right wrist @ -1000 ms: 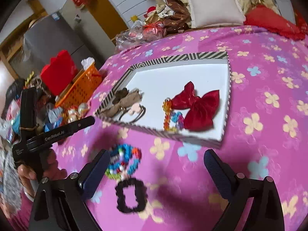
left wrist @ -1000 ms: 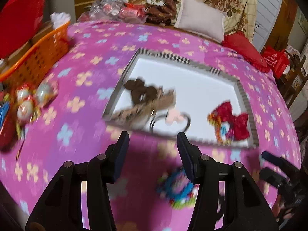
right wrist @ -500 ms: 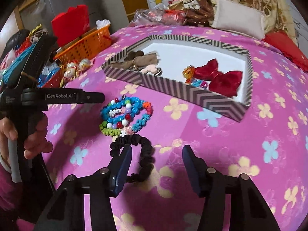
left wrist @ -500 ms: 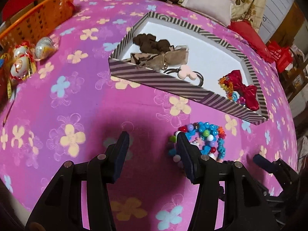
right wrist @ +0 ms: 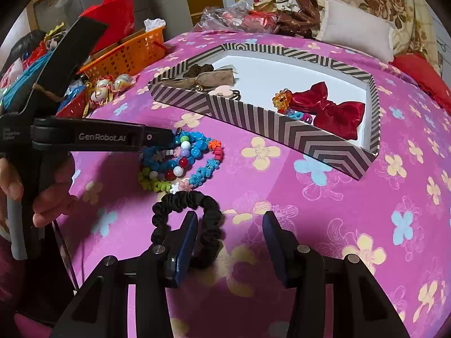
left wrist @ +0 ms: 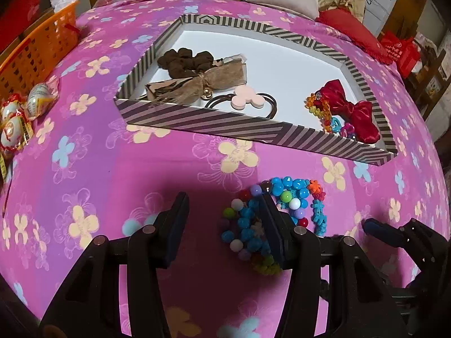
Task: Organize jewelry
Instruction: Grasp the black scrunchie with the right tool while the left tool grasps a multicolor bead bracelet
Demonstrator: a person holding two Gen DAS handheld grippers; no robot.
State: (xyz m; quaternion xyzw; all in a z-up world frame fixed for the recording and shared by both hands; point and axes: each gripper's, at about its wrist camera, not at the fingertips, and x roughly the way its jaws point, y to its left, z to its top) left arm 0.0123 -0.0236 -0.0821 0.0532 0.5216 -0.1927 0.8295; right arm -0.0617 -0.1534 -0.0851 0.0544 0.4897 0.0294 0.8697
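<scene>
Black scrunchie straddled on the bed

The black scrunchie (right wrist: pixel 186 219) lies flat, long axis running away from the right hand-held gripper (right wrist: pixel 229 243); its jaws, just narrowed, stay spread, unpinched. The left hand-held gripper (left wrist: pixel 224 226) is spread over the beaded bracelets (left wrist: pixel 282 211)

Both hand-held grippers, left (left wrist: pixel 222 225) and right (right wrist: pixel 229 242), gape downward.

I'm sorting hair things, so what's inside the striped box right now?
The striped box holds a brown scrunchie, tan bow, pink-flower hair tie, red bow and colourful bead bracelet. Its near wall hides part of the floor.
</scene>
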